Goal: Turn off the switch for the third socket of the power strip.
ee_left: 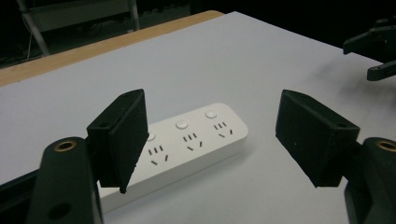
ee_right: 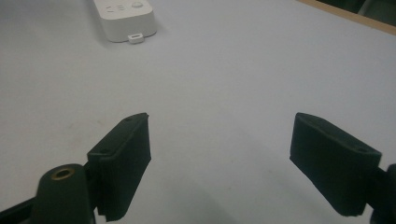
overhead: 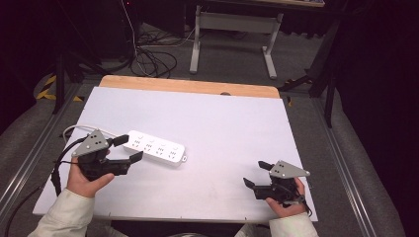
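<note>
1. High view: a white power strip (overhead: 155,147) lies at centre-left of the frame on the white desk (overhead: 232,123).
2. Left claw (overhead: 127,149) is spread wide, its jaws on either side of the strip's near end, not touching.
3. Right claw (overhead: 257,174), lower right, is released and empty, well apart from the strip.

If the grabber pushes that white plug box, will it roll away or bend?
The power strip is a flat, hard-looking block lying on the table, so it would probably slide rather than roll or bend. Its smooth casing may slip between gripper pads. Its cord looks floppy and might drag behind.
</note>
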Action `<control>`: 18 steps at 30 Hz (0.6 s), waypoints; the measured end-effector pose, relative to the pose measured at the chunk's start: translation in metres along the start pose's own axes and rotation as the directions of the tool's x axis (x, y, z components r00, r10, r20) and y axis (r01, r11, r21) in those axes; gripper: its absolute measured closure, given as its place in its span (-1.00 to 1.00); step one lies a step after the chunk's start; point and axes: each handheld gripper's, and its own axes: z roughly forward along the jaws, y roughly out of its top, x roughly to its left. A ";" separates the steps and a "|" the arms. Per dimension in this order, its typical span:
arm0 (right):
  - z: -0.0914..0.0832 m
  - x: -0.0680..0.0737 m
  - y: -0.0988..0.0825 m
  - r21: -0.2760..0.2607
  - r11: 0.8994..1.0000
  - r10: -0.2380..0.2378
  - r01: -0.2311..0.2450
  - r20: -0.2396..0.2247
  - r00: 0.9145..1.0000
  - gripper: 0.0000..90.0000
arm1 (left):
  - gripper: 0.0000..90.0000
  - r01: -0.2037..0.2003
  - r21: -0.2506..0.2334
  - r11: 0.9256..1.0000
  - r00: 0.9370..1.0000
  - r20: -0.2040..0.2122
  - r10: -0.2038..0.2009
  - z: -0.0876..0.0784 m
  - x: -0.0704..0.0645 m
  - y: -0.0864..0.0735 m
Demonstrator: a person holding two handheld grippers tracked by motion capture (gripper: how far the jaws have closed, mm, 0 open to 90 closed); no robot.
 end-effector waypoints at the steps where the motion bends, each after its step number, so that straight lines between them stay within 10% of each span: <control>1: 0.000 0.000 0.000 -0.002 1.000 0.002 -0.002 -0.002 1.000 -0.54 | -0.44 0.004 0.003 1.000 1.000 0.000 -0.004 -0.002 0.001 -0.002; 10: 0.000 0.000 0.000 -0.003 1.000 0.001 -0.001 0.000 1.000 -0.54 | -0.48 0.045 0.017 0.999 0.999 0.008 -0.045 -0.014 0.011 -0.019; 18: 0.000 0.000 0.000 -0.002 1.000 -0.002 0.002 -0.001 1.000 -0.54 | -0.54 -0.002 0.040 0.999 0.999 -0.053 0.004 -0.018 0.011 -0.033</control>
